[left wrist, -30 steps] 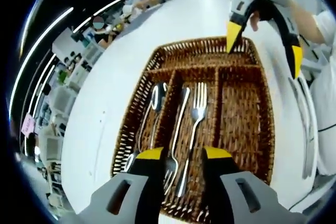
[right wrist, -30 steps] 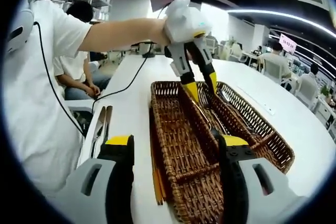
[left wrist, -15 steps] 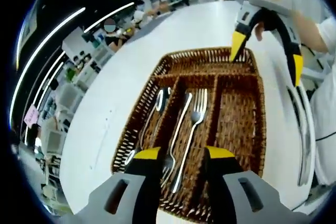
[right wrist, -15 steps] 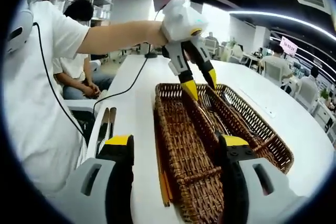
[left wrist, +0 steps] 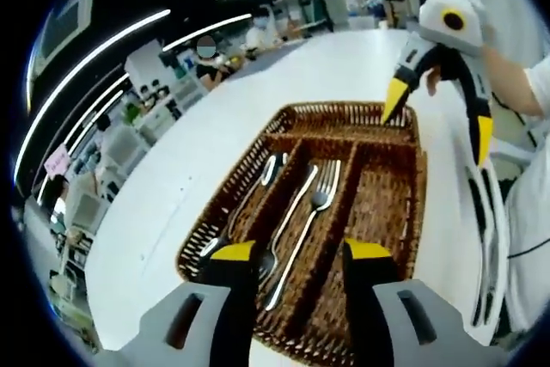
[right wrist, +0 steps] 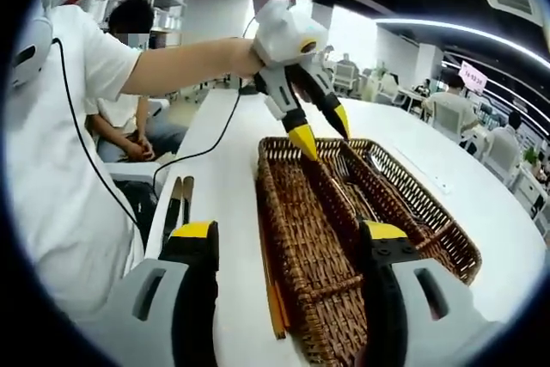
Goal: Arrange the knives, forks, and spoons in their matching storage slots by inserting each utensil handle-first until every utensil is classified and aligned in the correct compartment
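A brown wicker basket (left wrist: 225,204) with long slots lies on the white table (left wrist: 215,126). Spoons (left wrist: 270,167) lie in its left slot and forks (left wrist: 321,197) in the middle one; the right slot holds nothing. Knives (left wrist: 486,247) lie on the table beside the basket, and appear as knives (right wrist: 177,204) in the right gripper view. My left gripper (left wrist: 301,253) is open and empty over the basket's near end; it appears as the left gripper (right wrist: 322,129) above the basket (right wrist: 284,229). My right gripper (right wrist: 288,231) is open and empty, seen from the left gripper view as the right gripper (left wrist: 436,122) at the far corner.
A person in a white shirt (right wrist: 60,169) stands at the table's edge by the knives, an arm (right wrist: 180,58) stretched over the table. An orange-brown strip (right wrist: 275,307) lies along the basket's side. Desks, chairs and seated people fill the background.
My left gripper has risen from inside the basket to above its rim, still open and empty. The right gripper has hardly moved.
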Demonstrator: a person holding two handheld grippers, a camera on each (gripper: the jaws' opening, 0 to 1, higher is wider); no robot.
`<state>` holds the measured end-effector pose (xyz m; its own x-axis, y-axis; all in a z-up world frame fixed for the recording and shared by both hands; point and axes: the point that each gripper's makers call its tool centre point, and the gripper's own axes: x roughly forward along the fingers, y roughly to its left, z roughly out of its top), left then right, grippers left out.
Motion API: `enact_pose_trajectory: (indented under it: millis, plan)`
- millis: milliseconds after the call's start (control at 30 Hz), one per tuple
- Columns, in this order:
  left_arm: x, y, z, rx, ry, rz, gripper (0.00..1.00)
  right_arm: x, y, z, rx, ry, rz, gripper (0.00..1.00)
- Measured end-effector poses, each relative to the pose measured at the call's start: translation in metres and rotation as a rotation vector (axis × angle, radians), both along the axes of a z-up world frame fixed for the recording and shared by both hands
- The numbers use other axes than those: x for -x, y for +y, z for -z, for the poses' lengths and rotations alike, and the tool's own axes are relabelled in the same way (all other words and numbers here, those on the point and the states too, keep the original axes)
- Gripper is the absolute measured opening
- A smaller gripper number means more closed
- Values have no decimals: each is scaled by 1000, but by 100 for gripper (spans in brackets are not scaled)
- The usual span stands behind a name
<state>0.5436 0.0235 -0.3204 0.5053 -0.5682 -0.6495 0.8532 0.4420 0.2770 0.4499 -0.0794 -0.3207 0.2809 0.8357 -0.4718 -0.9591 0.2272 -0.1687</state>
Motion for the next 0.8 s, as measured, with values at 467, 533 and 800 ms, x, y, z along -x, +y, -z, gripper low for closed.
enact_pose_trajectory:
  millis: [467,533,800]
  plan:
    - [16,-1,-8,109,-17,-43,55,8,1,-5,1,-13,5,69]
    - [20,-2,-11,142,-13,-49,57,9,2,-5,3,-14,6,69]
    - [30,2,-18,192,-28,-67,61,13,4,-8,6,-22,8,69]
